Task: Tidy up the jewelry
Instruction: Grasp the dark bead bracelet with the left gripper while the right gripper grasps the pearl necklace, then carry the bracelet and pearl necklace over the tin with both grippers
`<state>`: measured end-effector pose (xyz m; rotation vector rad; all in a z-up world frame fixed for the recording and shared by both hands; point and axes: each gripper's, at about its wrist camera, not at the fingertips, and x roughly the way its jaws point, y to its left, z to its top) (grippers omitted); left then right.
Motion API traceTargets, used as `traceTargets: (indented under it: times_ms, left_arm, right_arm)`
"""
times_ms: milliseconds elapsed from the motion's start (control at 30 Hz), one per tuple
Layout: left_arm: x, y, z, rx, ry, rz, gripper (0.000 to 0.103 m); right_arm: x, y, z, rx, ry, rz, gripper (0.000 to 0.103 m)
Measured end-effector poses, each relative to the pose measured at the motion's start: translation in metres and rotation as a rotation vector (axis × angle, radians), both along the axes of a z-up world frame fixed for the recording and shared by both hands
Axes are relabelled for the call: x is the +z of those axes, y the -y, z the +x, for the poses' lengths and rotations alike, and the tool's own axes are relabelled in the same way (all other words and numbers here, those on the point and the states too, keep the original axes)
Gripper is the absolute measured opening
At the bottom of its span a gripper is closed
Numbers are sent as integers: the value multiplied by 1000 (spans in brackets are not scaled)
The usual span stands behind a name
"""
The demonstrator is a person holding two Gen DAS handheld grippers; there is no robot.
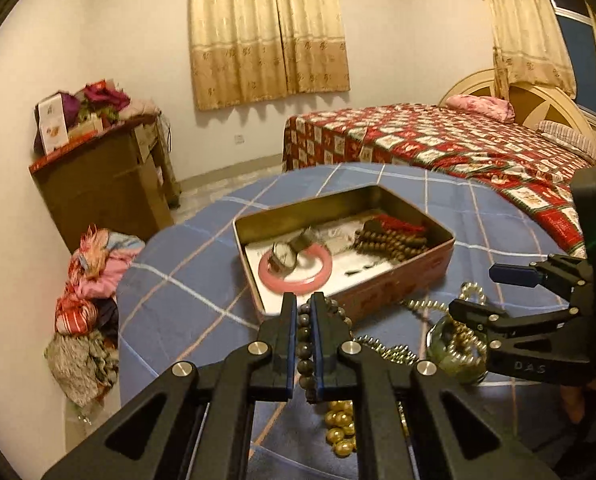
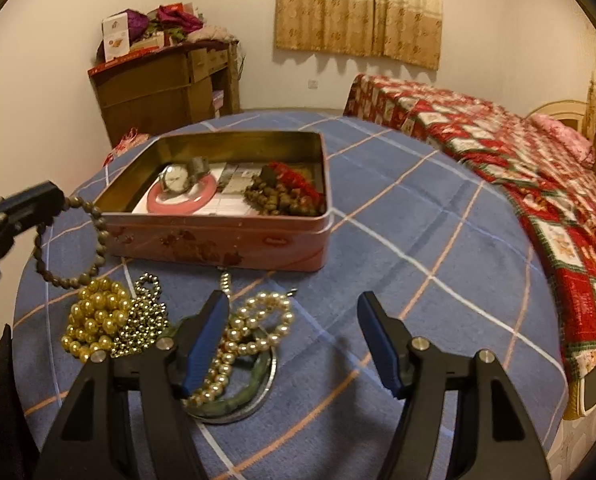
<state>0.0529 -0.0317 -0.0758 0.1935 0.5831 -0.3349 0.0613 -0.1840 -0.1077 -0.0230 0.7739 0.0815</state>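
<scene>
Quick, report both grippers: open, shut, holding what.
Left gripper: shut on the dark bead bracelet, which hangs beside the tin.
Right gripper: open, holding nothing, over the pearl necklace.

two close wrist views, angled down, sharing the tin

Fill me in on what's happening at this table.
A person is sorting jewelry with a handheld gripper in each hand. The left gripper is shut on a dark beaded bracelet, lifted beside the open pink tin, which already holds a watch, a pink bangle and brown beads. The right gripper is open above pearls on the blue cloth.
</scene>
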Motion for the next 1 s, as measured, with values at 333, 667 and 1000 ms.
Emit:
traceTargets:
  times_ms: [333,667,1000]
  left_arm:
    - [-5,-6,2,10,-16,-22,6]
    - [17,-12,-7,20,33,-48,6]
    - [41,-16,-16,32,106,-70,6]
  right_arm:
    - [-1,-7,-5,70,-5,45,15]
    - [25,-12,-37,74,131,5,15]
    - [61,-19,-43,73,267,-28,15]
